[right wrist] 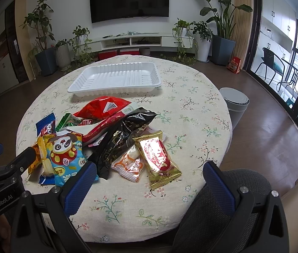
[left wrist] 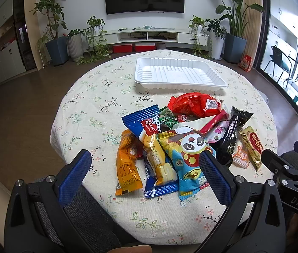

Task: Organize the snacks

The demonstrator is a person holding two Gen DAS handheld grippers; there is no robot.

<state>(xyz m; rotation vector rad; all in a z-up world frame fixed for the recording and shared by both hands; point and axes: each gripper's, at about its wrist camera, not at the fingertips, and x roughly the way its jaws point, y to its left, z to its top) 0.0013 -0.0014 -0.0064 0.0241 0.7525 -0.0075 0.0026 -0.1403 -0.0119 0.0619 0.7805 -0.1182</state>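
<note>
A pile of wrapped snacks lies on a round table with a floral cloth (left wrist: 98, 97) (right wrist: 191, 105). It holds an orange packet (left wrist: 126, 164), a blue roll-cake packet (left wrist: 140, 124), a panda packet (left wrist: 188, 160) (right wrist: 66, 154), a red bag (left wrist: 193, 104) (right wrist: 104, 107), a black packet (left wrist: 232, 135) (right wrist: 123, 139) and a gold packet (left wrist: 252, 147) (right wrist: 159, 160). An empty white tray (left wrist: 178, 73) (right wrist: 117, 78) stands behind the pile. My left gripper (left wrist: 146, 177) is open above the near snacks. My right gripper (right wrist: 149, 185) is open near the gold packet.
A mesh chair back (right wrist: 229, 200) sits at the table's near edge. A grey bin (right wrist: 235, 103) stands on the floor right of the table. Potted plants, a TV stand (left wrist: 146, 34) and a wall TV are at the far wall.
</note>
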